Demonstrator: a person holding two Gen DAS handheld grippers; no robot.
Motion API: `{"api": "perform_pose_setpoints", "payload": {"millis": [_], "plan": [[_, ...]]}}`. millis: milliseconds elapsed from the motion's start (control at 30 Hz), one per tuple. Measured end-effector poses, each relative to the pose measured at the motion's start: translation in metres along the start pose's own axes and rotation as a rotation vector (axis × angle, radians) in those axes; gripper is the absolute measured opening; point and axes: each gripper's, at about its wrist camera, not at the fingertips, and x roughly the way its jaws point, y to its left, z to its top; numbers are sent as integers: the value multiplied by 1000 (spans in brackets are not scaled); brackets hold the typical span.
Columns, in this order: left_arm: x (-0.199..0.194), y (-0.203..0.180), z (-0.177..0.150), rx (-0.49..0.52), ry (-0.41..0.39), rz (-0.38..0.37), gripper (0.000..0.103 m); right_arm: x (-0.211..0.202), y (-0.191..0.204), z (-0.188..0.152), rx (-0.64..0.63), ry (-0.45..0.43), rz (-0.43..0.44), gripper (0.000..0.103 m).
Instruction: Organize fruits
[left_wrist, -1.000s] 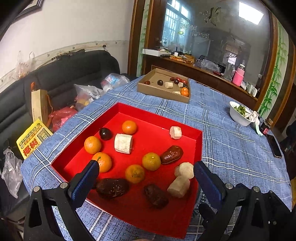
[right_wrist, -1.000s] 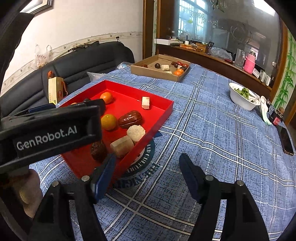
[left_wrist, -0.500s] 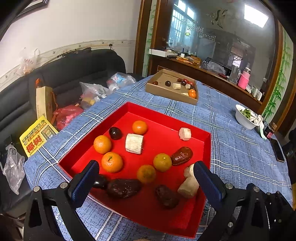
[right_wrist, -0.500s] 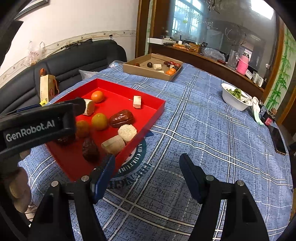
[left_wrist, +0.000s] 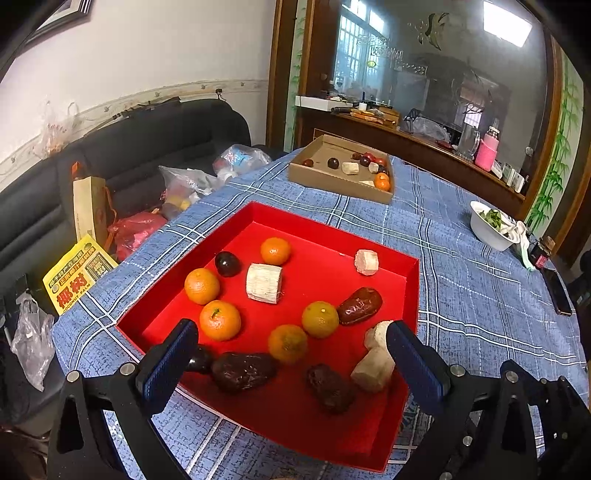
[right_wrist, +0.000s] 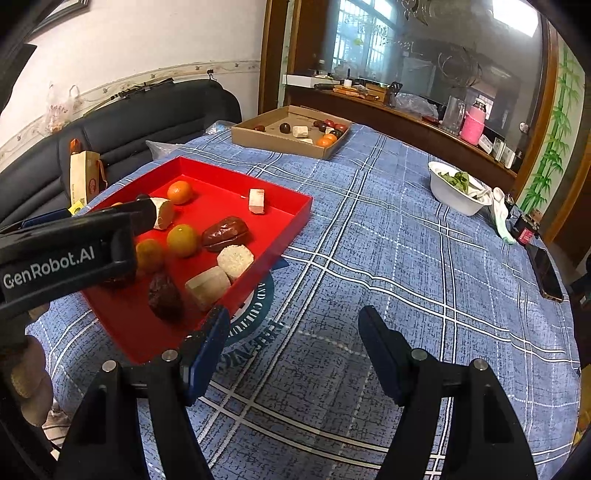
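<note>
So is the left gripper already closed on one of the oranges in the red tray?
No, the left gripper is wide open above the red tray, its jaws well apart and touching none of the fruit.

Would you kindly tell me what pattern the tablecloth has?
The tablecloth is blue with a white plaid grid, clearest in the right wrist view.

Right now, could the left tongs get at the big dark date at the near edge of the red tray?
Probably yes: the left tongs hang open just above the dark date, with nothing lying over it in the red tray.
</note>
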Motion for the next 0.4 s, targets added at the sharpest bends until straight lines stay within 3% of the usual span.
{"api": "perform_pose_setpoints", "payload": {"millis": [400], "plan": [[-3,-4,1,5,20,19,103,-1,-2,-2,11,-3,14,71]]}}
